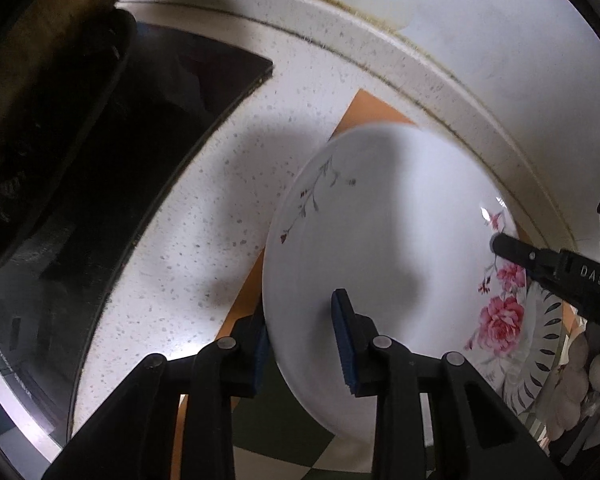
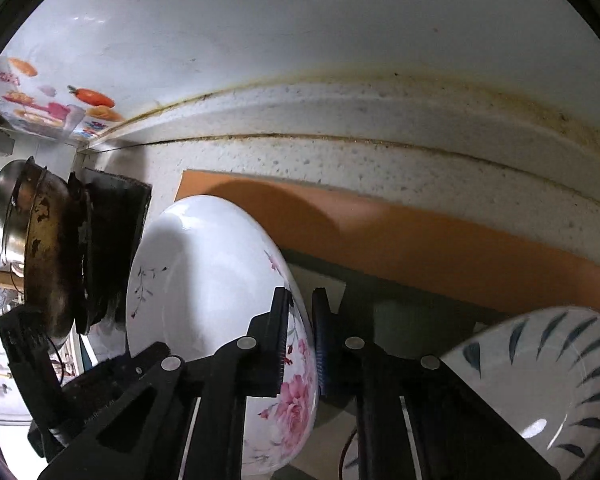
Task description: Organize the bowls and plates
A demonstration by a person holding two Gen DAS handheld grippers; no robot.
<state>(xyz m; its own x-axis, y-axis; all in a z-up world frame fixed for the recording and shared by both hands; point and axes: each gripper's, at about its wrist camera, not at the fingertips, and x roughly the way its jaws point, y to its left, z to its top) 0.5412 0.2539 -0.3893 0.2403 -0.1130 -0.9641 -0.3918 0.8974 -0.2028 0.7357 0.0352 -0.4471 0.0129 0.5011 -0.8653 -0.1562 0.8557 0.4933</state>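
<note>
The speckled white desk (image 1: 204, 216) is being seen running to a raised back edge under a white wall (image 2: 300, 20); fruit decals are showing on the wall's far left. A black cooktop (image 1: 148, 128) is being carried on the left part of the desk, with a dark, worn pan (image 2: 48, 256) standing on it and a steel pot (image 2: 0, 208) behind that. An orange mat (image 2: 440, 240) is lying on the desk to the right of the cooktop, with a checked dark-and-pale area nearer the cameras.

A white plate with pink roses (image 1: 380, 240) is being held tilted on edge above the mat, its floral rim toward the right in the left wrist view. The plate is being gripped from two sides. The left tool (image 1: 304, 344) is being pinched on the plate's near rim, one blue pad on the face and the other behind. The right tool (image 2: 300, 340) is being pinched on the rose-painted rim, one finger (image 2: 278, 332) lying across the face and the other behind.

A white plate with dark leaf strokes (image 2: 540, 380) is being seen at the near right, just beside the rose plate and partly behind it in the left wrist view; whether the two are touching cannot be told.
</note>
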